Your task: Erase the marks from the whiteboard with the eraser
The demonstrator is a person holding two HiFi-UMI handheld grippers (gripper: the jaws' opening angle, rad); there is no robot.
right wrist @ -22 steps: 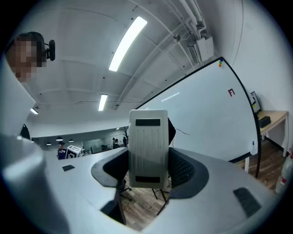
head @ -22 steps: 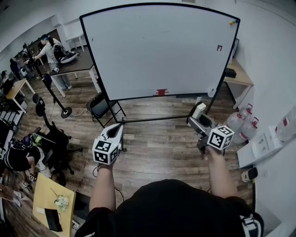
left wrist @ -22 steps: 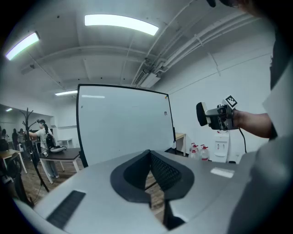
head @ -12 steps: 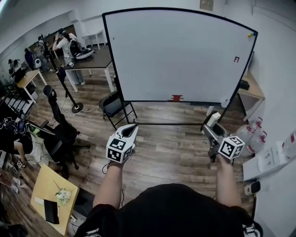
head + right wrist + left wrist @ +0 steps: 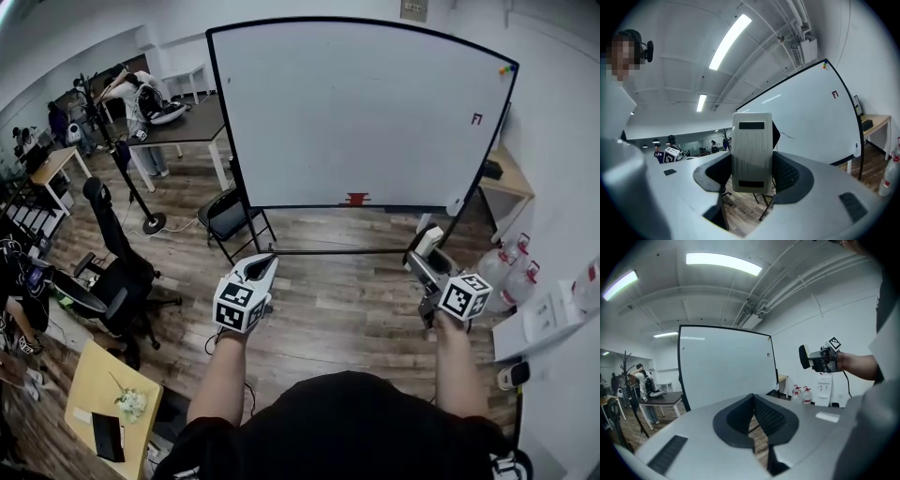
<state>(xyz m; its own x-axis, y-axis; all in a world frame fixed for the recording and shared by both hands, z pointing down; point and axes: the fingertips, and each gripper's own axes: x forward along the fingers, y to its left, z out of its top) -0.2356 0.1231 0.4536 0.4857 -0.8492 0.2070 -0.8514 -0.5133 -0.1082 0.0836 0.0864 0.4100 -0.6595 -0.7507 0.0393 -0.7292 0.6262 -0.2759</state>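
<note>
One eraser (image 5: 751, 150) (gripped by the right tongs (image 5: 424, 253)) faces one whiteboard (image 5: 356, 112).

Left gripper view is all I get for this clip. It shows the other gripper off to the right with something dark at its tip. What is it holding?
Observer: The right gripper is shut on the eraser, a pale ribbed block standing upright between the jaws.
Operator: On the board I make out only one small mark near the right edge. Is there anything else to wipe?
Observer: Yes. The head view shows a red mark at the middle of the whiteboard's bottom edge. Whether it is ink or something stuck there, I cannot tell.
Operator: Is the eraser on the board yet?
Observer: No. In the head view it is held over the wooden floor, in front of the board's stand.
</note>
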